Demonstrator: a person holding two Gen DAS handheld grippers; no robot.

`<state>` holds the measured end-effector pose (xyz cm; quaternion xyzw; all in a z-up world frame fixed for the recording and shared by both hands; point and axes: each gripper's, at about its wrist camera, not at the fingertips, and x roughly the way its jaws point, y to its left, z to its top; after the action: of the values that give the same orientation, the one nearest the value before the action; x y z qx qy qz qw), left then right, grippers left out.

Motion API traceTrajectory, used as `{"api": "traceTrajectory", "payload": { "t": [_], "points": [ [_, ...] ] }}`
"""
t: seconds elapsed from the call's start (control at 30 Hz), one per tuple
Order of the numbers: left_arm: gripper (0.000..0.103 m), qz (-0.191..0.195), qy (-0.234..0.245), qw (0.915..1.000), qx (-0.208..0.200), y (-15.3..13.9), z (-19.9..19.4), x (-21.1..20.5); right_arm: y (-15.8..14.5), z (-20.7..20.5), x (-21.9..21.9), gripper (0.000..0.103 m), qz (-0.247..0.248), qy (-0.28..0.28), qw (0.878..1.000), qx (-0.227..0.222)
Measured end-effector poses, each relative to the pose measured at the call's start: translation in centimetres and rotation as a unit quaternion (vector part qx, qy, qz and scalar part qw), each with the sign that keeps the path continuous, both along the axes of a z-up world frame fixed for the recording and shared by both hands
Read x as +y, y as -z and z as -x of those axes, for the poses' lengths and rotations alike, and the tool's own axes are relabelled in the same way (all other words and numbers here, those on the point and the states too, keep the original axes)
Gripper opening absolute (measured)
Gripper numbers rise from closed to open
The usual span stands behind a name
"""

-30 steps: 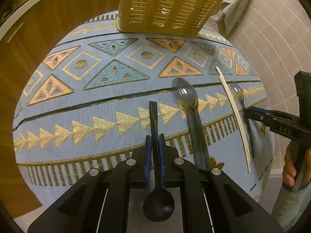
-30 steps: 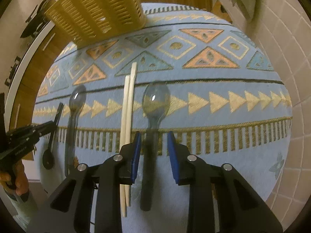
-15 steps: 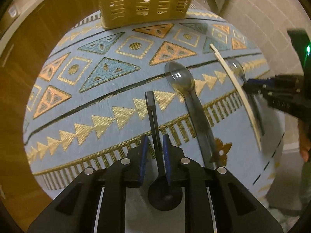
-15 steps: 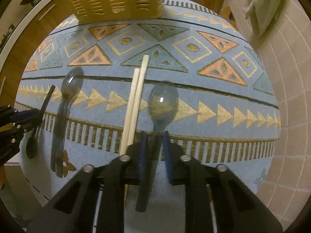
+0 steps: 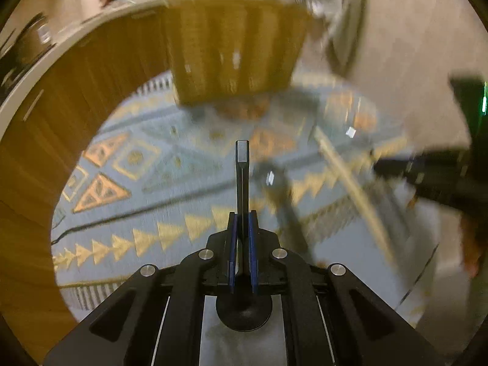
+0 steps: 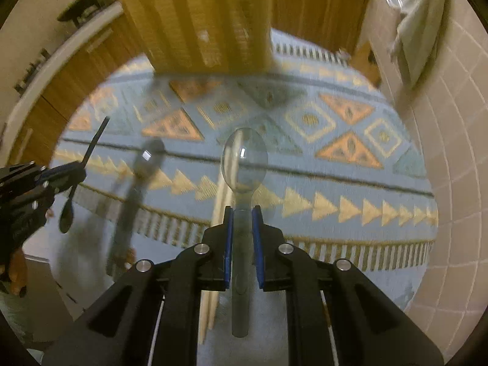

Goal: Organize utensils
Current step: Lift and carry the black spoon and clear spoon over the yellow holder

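The left gripper [image 5: 242, 225] pinches a black spoon [image 5: 242, 170] by its handle, bowl toward the camera, lifted off the patterned tabletop [image 5: 170, 158]. The right gripper [image 6: 242, 222] has just been closing and clamps a clear spoon [image 6: 244, 158], bowl at 12 o'clock. The yellow basket [image 6: 201, 21] stands at 12 o'clock; the chopsticks [image 6: 218, 201] and another clear spoon [image 6: 134, 195] lie at 9 o'clock.

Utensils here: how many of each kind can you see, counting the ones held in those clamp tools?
Black spoon, held by the left gripper: 1
Clear grey spoons, one held by the right gripper, one on the patterned cloth: 2
Chopsticks, a pair on the cloth: 2
Total: 5 utensils
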<state>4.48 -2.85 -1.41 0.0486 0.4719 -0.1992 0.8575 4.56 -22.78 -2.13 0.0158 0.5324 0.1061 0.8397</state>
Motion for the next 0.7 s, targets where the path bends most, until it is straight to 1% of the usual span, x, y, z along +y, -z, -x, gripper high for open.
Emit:
{"api": "traceTrajectory", "payload": {
  "t": [0.07, 0.1, 0.2, 0.23, 0.3, 0.43, 0.47, 0.5, 0.57, 0.7],
  "points": [
    [0.005, 0.035, -0.014, 0.9986, -0.036, -1.8, 0.2, 0.8, -0.9, 0.5, -0.8, 0.010, -0.016, -0.004, 1.000, -0.025],
    [0.005, 0.050, -0.019, 0.9970, -0.056, -2.8, 0.4, 0.8, -1.8, 0.6, -0.9, 0.010, -0.028, -0.006, 0.999, -0.042],
    [0.005, 0.092, -0.028, 0.9904, -0.100, -5.1, 0.1, 1.1, -4.2, 0.2, -0.8, 0.010, -0.045, -0.009, 0.995, -0.088],
    [0.005, 0.106, -0.032, 0.9871, -0.116, -6.1, -0.1, 1.2, -4.8, -0.1, -0.6, 0.010, -0.044, -0.014, 0.994, -0.096],
    [0.005, 0.131, -0.035, 0.9797, -0.148, -8.0, -0.7, 1.4, -6.0, -0.9, 0.1, 0.010, -0.027, -0.017, 0.993, -0.111],
    [0.005, 0.146, -0.030, 0.9674, -0.204, -11.3, -2.6, 1.2, -8.9, -2.7, 0.4, 0.010, -0.048, -0.020, 0.988, -0.145],
    [0.005, 0.151, -0.033, 0.9626, -0.223, -12.1, -3.3, 1.1, -9.5, -3.1, 0.3, 0.010, -0.050, -0.018, 0.986, -0.156],
    [0.005, 0.156, -0.034, 0.9589, -0.235, -12.6, -3.9, 0.7, -10.6, -3.9, 0.3, 0.010, -0.059, -0.015, 0.983, -0.176],
    [0.005, 0.180, -0.038, 0.9475, -0.261, -14.0, -5.5, 0.7, -12.0, -5.1, -0.1, 0.010, -0.073, -0.007, 0.977, -0.202],
    [0.005, 0.228, -0.044, 0.9268, -0.295, -16.1, -8.2, 0.7, -15.0, -8.2, -1.4, 0.010, -0.113, 0.026, 0.958, -0.264]
  ]
}}
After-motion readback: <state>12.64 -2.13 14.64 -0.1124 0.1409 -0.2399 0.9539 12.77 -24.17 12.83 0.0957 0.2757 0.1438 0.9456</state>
